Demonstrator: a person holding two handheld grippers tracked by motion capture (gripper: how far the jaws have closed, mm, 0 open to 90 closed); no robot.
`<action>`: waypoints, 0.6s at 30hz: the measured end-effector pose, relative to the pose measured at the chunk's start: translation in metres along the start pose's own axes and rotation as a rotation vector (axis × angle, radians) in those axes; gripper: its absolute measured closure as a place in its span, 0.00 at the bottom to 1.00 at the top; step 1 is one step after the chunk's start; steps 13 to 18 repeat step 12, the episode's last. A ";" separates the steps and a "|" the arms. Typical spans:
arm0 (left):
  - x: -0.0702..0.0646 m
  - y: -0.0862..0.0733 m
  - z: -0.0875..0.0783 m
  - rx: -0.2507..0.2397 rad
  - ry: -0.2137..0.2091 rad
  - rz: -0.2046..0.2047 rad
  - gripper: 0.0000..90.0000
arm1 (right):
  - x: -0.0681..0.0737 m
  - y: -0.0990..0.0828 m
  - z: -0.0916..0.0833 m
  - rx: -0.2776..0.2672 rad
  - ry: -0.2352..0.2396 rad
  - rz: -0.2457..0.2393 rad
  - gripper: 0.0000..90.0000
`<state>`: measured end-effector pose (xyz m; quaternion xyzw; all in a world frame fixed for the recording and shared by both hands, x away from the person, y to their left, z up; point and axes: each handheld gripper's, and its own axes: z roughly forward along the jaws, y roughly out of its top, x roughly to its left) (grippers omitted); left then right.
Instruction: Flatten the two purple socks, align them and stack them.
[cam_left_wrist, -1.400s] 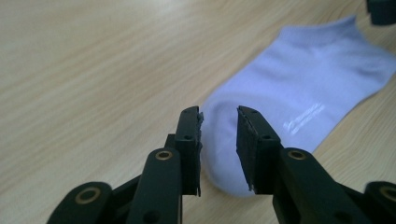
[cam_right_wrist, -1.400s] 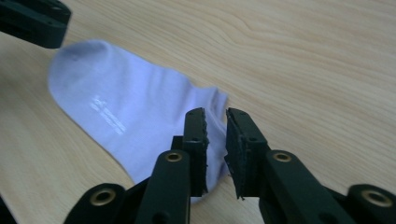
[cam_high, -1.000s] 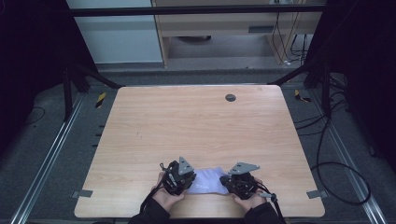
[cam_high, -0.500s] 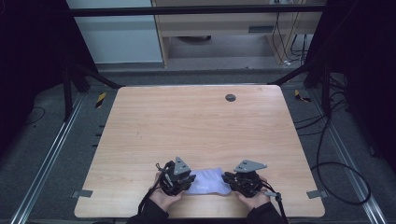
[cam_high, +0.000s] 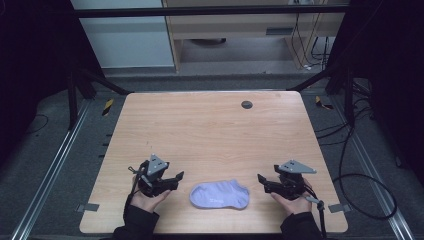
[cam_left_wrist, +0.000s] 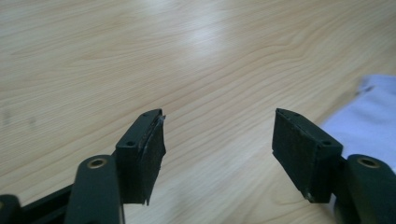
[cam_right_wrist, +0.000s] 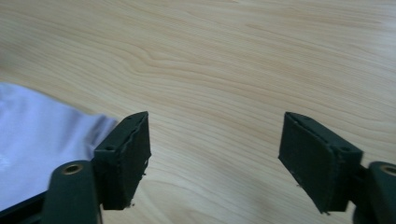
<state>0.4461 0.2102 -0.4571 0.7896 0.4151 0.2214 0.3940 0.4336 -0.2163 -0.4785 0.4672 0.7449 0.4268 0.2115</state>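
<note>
A pale lilac sock (cam_high: 220, 194) lies flat near the table's front edge, between my two hands. My left gripper (cam_high: 176, 179) is to its left, a short gap away, its jaws wide apart with nothing between them; they have just been opening. In the left gripper view the gripper (cam_left_wrist: 218, 135) stands over bare wood and the sock (cam_left_wrist: 369, 121) lies at the right edge. My right gripper (cam_high: 262, 182) is to the sock's right, also open and empty after just opening. In the right gripper view the gripper (cam_right_wrist: 215, 144) has the sock (cam_right_wrist: 42, 135) at the left.
The wooden table (cam_high: 215, 135) has a small dark round cap (cam_high: 246, 104) near its far edge. Metal frame rails run along both sides, and a cable (cam_high: 360, 180) trails off the right side. A cabinet stands beyond the far edge.
Both grippers were shut on the sock's ends close together. Now they have let go, opened and moved apart, left one leftward, right one rightward. The sock lies flat and stretched out.
</note>
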 end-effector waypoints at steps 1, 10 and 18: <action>0.005 -0.002 -0.001 0.002 0.006 -0.004 0.36 | -0.004 -0.001 0.000 0.003 -0.017 -0.004 0.25; 0.034 -0.019 -0.006 0.024 0.041 0.001 0.31 | -0.030 -0.009 -0.004 0.027 -0.065 0.018 0.16; 0.040 -0.023 -0.007 0.029 0.052 -0.003 0.31 | -0.036 -0.010 -0.004 0.037 -0.076 0.023 0.16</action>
